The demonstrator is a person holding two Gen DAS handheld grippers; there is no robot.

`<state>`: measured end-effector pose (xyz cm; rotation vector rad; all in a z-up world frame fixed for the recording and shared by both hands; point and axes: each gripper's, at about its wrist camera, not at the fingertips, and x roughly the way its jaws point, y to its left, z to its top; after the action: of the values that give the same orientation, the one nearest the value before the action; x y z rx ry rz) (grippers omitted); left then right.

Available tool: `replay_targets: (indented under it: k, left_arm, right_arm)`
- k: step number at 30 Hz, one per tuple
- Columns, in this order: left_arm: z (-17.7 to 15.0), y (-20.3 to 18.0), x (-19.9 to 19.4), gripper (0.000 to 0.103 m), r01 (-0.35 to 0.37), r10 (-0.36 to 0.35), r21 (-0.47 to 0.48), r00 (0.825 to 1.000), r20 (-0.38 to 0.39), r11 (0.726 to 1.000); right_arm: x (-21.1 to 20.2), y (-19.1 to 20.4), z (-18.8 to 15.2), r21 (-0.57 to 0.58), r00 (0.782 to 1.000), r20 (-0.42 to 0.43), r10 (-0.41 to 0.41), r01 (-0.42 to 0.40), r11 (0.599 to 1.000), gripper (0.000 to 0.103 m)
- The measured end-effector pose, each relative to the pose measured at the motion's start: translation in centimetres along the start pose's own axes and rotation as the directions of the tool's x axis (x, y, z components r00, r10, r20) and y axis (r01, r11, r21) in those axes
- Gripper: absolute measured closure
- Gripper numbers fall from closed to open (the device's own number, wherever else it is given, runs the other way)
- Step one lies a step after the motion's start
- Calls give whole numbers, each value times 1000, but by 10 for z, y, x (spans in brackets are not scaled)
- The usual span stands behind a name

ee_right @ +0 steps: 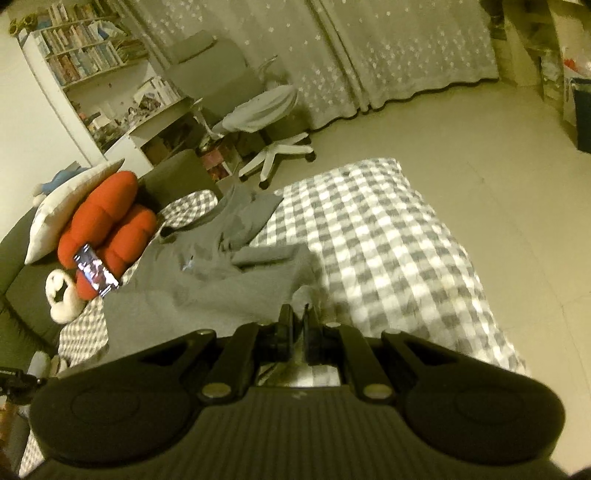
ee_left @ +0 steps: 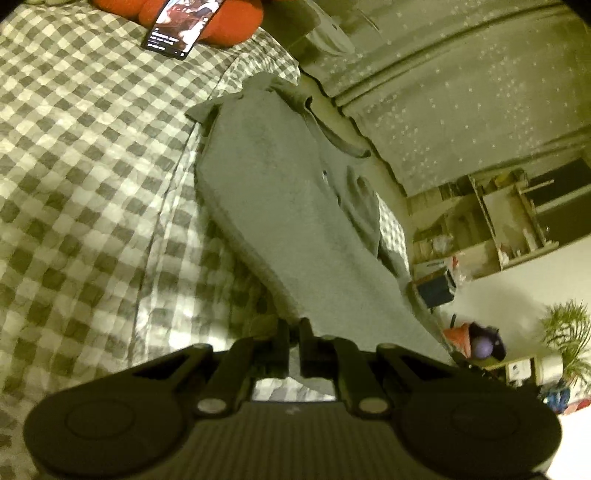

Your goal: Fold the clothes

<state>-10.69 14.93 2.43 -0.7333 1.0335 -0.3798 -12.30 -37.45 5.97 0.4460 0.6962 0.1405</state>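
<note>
In the left wrist view, the left gripper (ee_left: 294,334) is seen with its two black fingers pressed nearly together on the near hem of the grey knit garment (ee_left: 291,206), so the cloth is pinched between them. From that pinch the garment is stretched away from the tool as a long, smooth band, with its collar and a sleeve at the far end. It is laid over the grey-and-white checked quilt (ee_left: 85,177), which spreads out to the left of the fingers. A small mark is visible on the chest of the garment, but it is too blurred to be read.

In the right wrist view, the right gripper (ee_right: 299,321) is likewise closed, and an edge of the same grey garment (ee_right: 207,291) is caught between its fingertips. Ahead and to the left of this tool the cloth is gathered in rumpled folds. The checked quilt (ee_right: 388,236) is seen ahead and to the right.

Farther off, up and to the left of the left gripper, a dark smartphone with a lit screen (ee_left: 183,26) is propped against a red padded cushion (ee_left: 236,26); white lines of text are shown on the screen, but none can be made out. Beyond the right gripper, a white swivel chair (ee_right: 273,147) stands on the pale floor (ee_right: 498,147) before grey curtains dotted with small white stars (ee_right: 406,48). A white bookshelf (ee_right: 81,55) is placed at the far left; the spines there are illegible.
</note>
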Motion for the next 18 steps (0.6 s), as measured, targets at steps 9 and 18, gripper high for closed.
replay_targets:
  k: [9, 18]
  left_arm:
    - [-16, 21, 8, 99, -104, 106, 34, 993, -43, 994]
    - [-16, 37, 22, 98, -158, 158, 12, 985, -61, 987]
  right_arm:
    - [7, -12, -27, 14, 995, -95, -24, 25, 1000, 97]
    - [30, -27, -43, 41, 981, -188, -40, 48, 998, 96]
